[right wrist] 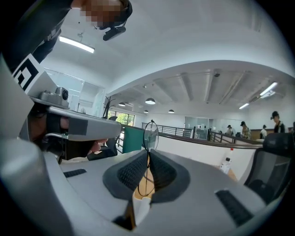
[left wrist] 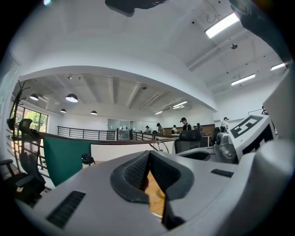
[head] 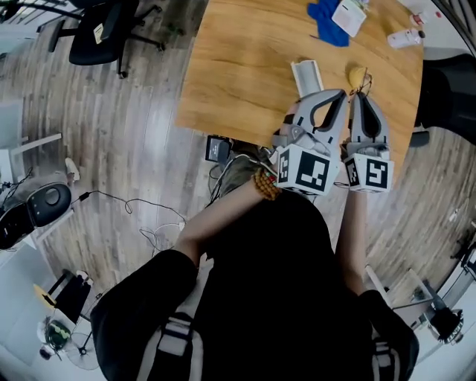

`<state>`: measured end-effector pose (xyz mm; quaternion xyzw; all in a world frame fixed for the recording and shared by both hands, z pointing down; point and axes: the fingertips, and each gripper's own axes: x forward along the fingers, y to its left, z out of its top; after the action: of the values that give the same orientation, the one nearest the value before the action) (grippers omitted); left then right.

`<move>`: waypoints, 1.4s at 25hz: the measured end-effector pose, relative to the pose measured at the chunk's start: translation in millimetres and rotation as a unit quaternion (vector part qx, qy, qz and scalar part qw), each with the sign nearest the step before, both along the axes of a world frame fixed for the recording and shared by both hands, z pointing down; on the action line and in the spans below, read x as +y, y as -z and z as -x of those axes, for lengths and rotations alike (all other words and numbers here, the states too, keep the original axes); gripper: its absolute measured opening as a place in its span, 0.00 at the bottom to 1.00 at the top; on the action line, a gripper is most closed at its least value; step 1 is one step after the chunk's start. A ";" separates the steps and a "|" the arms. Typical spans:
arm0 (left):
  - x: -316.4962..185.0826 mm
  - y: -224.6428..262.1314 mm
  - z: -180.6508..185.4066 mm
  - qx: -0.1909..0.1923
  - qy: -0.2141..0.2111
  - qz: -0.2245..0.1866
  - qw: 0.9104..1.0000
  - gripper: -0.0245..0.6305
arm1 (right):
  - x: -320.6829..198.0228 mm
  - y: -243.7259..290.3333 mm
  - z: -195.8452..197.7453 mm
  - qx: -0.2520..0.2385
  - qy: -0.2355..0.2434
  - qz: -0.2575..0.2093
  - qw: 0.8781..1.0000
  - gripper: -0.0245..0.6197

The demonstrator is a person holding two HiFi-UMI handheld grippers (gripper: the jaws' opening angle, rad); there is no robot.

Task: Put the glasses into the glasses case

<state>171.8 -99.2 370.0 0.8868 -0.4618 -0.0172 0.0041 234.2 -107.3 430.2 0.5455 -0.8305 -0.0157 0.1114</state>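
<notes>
In the head view a white glasses case (head: 306,76) lies on the wooden table (head: 238,67), just beyond my two grippers. My right gripper (head: 362,95) is shut on thin wire-framed glasses (head: 364,80). In the right gripper view the glasses (right wrist: 150,134) stand upright, a round lens rising above the closed pads (right wrist: 133,173) of the right gripper (right wrist: 148,161). My left gripper (head: 336,95) is close beside the right one, at the case's near right corner. In the left gripper view the left gripper (left wrist: 149,159) has its jaws together with nothing between them.
A small yellow object (head: 356,74) lies on the table by the right gripper's tip. At the table's far end are a blue cloth (head: 327,18), a white card (head: 348,16) and a small white bottle (head: 405,37). An office chair (head: 104,30) and cables (head: 160,223) stand on the floor to the left.
</notes>
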 end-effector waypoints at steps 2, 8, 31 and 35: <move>-1.2 -5.9 0.5 -0.003 0.002 0.005 1.000 0.07 | -6.8 -9.8 4.7 0.008 0.012 0.007 1.000 0.08; -3.5 -9.3 1.0 -0.009 0.006 0.009 1.000 0.07 | -18.6 -30.9 9.1 0.008 0.024 0.029 0.999 0.08; -10.0 -23.0 17.4 -0.028 0.024 0.022 0.999 0.07 | -34.2 -127.8 14.0 -0.135 0.011 0.177 0.975 0.08; -18.1 -39.3 32.1 -0.034 0.044 0.041 0.998 0.07 | -38.4 -147.2 12.5 -0.116 0.013 0.194 0.974 0.08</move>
<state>139.7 -117.3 409.3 0.8650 -0.5002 0.0319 0.0243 221.7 -145.7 577.4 0.5007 -0.8322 0.2070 0.1178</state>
